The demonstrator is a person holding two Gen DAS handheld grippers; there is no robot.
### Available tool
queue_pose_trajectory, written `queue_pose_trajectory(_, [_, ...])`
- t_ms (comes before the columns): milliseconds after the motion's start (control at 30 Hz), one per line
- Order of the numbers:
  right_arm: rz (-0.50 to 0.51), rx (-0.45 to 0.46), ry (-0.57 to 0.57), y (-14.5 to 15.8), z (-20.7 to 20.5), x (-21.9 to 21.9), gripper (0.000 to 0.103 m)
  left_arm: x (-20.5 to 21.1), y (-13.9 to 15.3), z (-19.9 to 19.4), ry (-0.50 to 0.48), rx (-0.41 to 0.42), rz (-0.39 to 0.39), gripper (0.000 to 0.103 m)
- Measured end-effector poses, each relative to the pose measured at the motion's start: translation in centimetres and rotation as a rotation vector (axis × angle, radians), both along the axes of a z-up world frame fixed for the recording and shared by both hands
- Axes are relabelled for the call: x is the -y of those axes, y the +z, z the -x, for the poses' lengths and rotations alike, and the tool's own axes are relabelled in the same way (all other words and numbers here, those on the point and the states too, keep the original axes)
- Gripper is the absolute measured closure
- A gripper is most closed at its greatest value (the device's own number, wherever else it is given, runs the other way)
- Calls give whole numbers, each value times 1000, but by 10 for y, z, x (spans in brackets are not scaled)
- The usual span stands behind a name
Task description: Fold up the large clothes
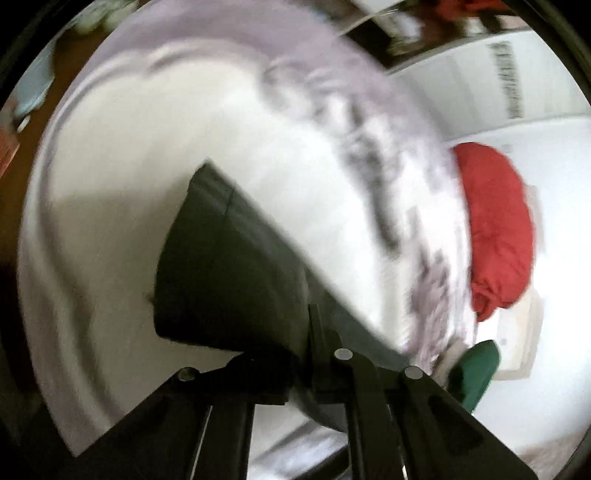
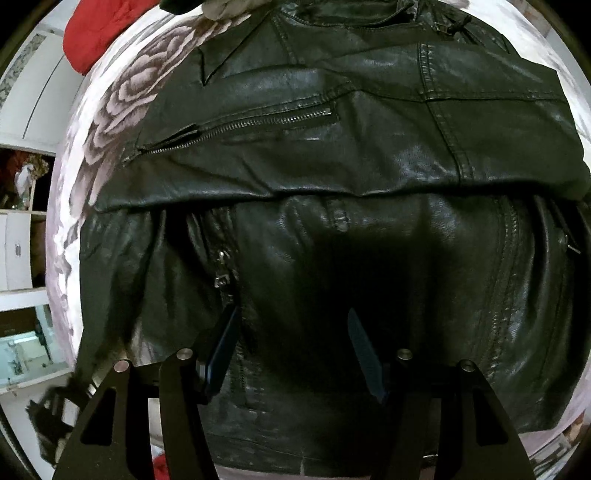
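Note:
A black leather jacket (image 2: 332, 155) with zips lies spread on a floral bedspread (image 2: 118, 99), its upper part folded down over the lower part. My right gripper (image 2: 295, 347) points down over the jacket's lower half. Its blue pads (image 2: 225, 343) stand apart, with only the leather surface beneath them. The left wrist view is blurred. There my left gripper (image 1: 317, 332) is shut on a dark flap of fabric (image 1: 229, 266), apparently part of the jacket, which fans out from the fingertips above the white bedspread (image 1: 166, 129).
A red garment (image 1: 495, 229) lies bunched beyond the bedspread's edge and shows again as a red garment (image 2: 92, 33) at the top left. White cupboards and shelves (image 2: 18, 251) stand at the left. A green object (image 1: 476, 369) sits by the left gripper's linkage.

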State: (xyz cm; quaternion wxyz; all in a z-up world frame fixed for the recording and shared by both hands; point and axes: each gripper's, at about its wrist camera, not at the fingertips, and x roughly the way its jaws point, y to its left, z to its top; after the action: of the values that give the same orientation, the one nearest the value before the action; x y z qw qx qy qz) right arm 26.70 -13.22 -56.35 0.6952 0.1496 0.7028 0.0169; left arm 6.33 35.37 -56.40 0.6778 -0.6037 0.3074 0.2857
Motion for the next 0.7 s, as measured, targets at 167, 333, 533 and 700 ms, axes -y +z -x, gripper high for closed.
queue_pose_trajectory(167, [13, 57, 18, 12, -8, -13, 41, -44, -13, -19, -82, 14, -58, 99])
queue_pose_trajectory(333, [65, 176, 78, 38, -28, -38, 41, -48, -63, -4, -87, 35, 127, 96])
queue_pose_trajectory(533, [48, 260, 87, 38, -76, -72, 41, -34, -77, 11, -55, 141, 278, 54])
queue_pose_trajectory(700, [107, 46, 138, -12, -105, -90, 41, -33, -68, -17, 17, 86, 194, 57])
